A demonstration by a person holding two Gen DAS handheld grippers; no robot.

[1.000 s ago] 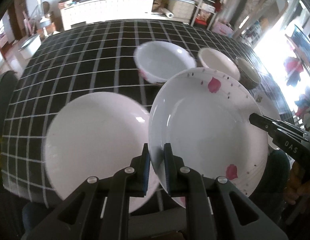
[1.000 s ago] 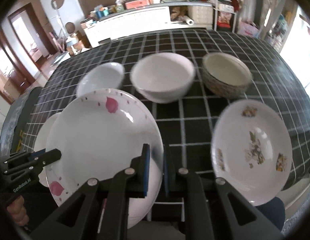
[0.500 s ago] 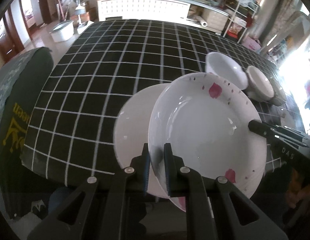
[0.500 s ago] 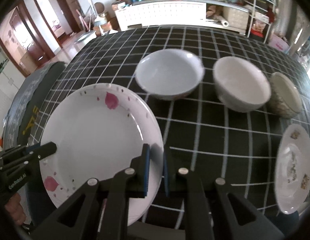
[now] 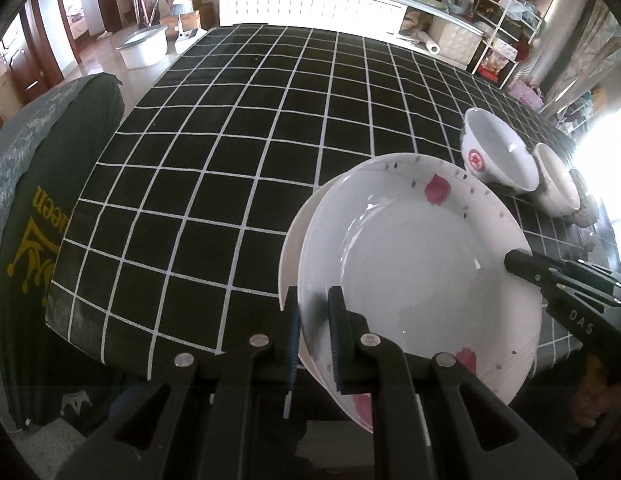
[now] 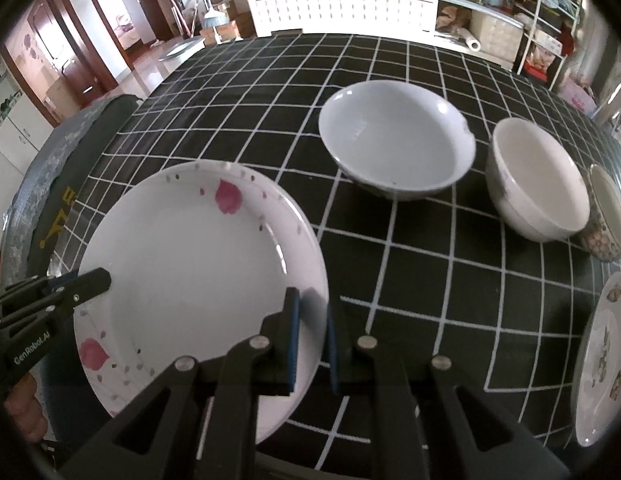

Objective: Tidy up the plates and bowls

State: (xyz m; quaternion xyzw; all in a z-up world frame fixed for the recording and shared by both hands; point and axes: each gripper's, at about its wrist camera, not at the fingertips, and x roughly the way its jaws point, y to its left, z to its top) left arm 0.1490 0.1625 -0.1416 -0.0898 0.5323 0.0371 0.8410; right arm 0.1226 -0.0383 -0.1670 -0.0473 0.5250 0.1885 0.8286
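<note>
STEP: stacking, judged | GRIP: left gripper (image 5: 313, 328) and right gripper (image 6: 310, 330) each pinch opposite rims of the petal plate (image 5: 414, 264), lower right of left view | NEXT: lower it level onto the plain plate (image 5: 296, 240) beneath, then release | HIDDEN: plain plate mostly covered; contact indeterminate; bowls (image 6: 396, 136) cut off at right.

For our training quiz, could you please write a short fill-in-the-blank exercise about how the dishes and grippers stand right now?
1. The petal-print plate is gripped at its rim by ____ grippers, the left gripper and the right gripper.
2. Under it lies a plain ____ plate.
3. The tablecloth is black with white ____.
4. The wide bowl stands ____ on the cloth.

Missing words: both; white; lines; upright
</note>
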